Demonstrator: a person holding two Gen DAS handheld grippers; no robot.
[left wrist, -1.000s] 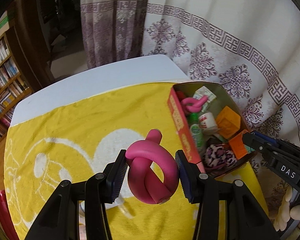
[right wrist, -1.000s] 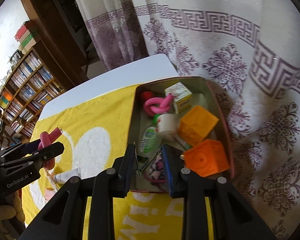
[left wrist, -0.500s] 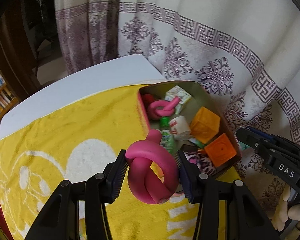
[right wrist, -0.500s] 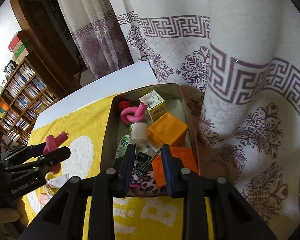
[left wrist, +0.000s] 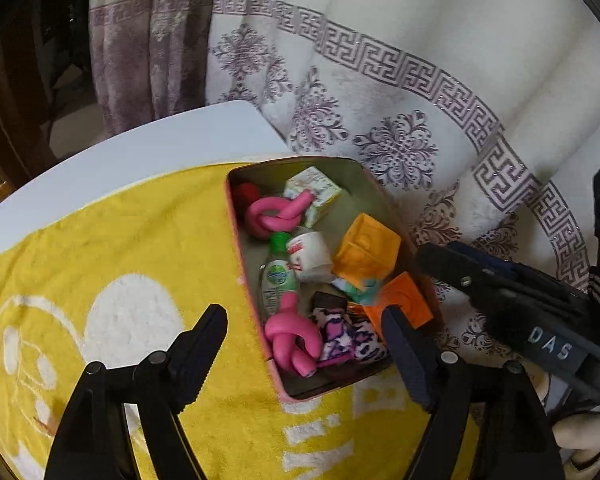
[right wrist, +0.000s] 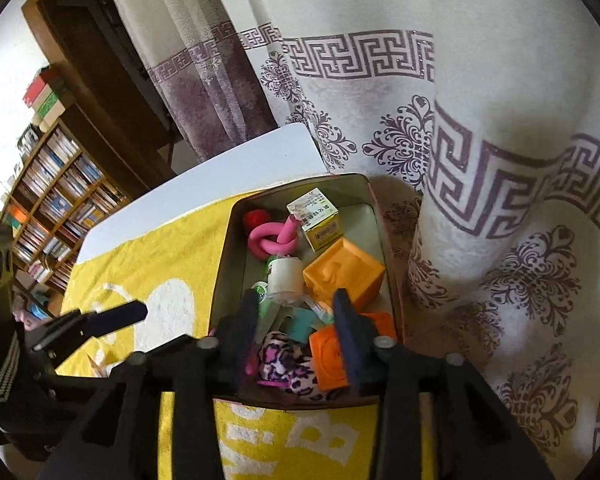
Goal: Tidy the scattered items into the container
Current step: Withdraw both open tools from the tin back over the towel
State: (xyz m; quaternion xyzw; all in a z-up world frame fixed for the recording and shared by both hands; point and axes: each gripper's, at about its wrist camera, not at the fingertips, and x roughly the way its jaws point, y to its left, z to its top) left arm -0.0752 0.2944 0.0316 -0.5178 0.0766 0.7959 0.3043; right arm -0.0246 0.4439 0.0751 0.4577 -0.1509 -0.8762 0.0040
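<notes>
The container (left wrist: 268,176) is a box, pink outside and grey-green inside, on a yellow towel (left wrist: 140,240). My left gripper (left wrist: 304,320) hangs over its near left corner, jaws opening, nothing between the pads. A pink knotted foam tube (left wrist: 292,340) lies in the box just below it. My right gripper (right wrist: 298,310) hovers over the box's (right wrist: 342,190) near end, jaws opening and empty. Beneath it lie a leopard-print scrunchie (right wrist: 284,360) and an orange cube (right wrist: 328,352). A second pink knot (right wrist: 274,238), a small carton (right wrist: 316,216), a sanitiser bottle (left wrist: 278,280) and another orange cube (left wrist: 366,248) fill the box.
The towel covers a white table (left wrist: 140,152) whose far corner is bare. A patterned curtain (left wrist: 420,80) hangs right behind the box. A bookshelf (right wrist: 56,200) stands at the far left. One finger (right wrist: 116,318) of the left gripper shows left of the box.
My left gripper moved over the box, opened and let go of the pink knot, which now lies inside. The right gripper's jaws have widened, and the small metal thing between them is gone.
</notes>
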